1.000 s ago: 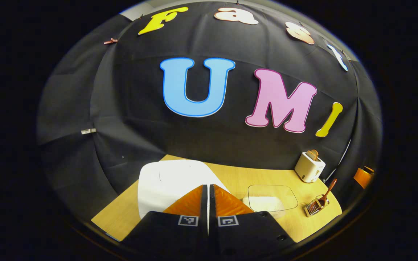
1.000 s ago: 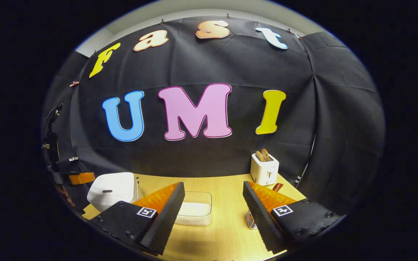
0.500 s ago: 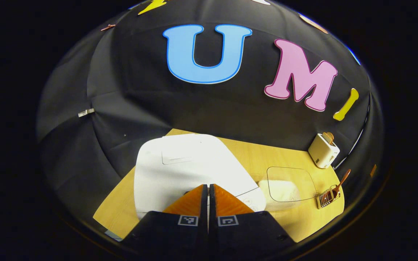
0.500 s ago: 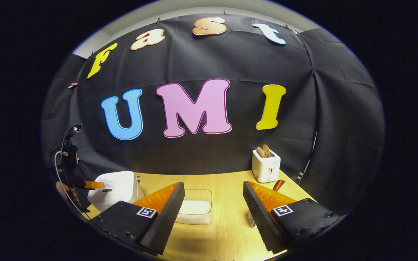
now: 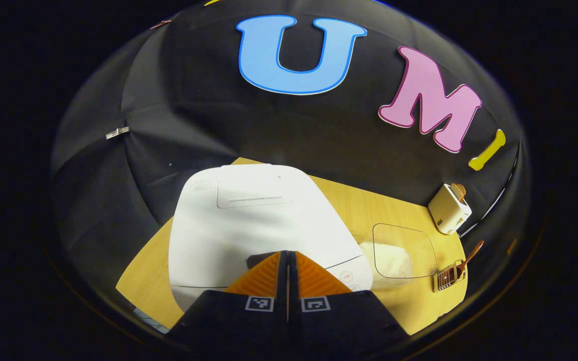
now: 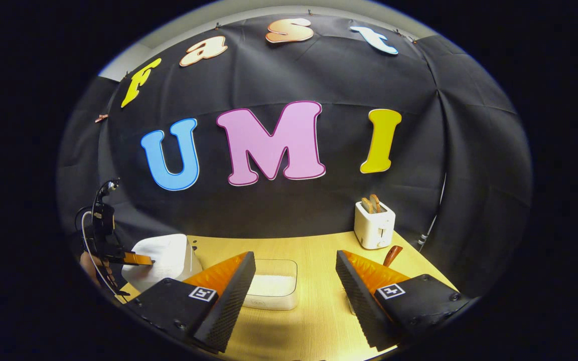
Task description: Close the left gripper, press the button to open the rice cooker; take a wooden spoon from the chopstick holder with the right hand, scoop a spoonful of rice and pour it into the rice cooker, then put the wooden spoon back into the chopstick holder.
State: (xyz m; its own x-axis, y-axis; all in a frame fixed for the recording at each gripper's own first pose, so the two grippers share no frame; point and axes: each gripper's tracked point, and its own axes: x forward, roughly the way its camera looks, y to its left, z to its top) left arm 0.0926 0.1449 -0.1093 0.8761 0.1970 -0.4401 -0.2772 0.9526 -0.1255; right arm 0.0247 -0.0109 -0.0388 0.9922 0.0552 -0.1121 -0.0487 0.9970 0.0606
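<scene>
In the left gripper view, we see one white rice cooker (image 5: 249, 225), lid down, at lower centre of the frame, larger than half a second ago. Our left gripper (image 5: 287, 258), fingers pressed together on nothing, points at its front edge; whether the tips touch the dark button there is hard to tell. At lower right sit one clear rice container (image 5: 402, 245), one chopstick holder (image 5: 448, 277) with one wooden spoon (image 5: 469, 253), and one toaster (image 5: 449, 209). In the right gripper view, our right gripper (image 6: 295, 286) stands wide apart and empty above the wooden table (image 6: 319, 311), its finger hiding the holder.
</scene>
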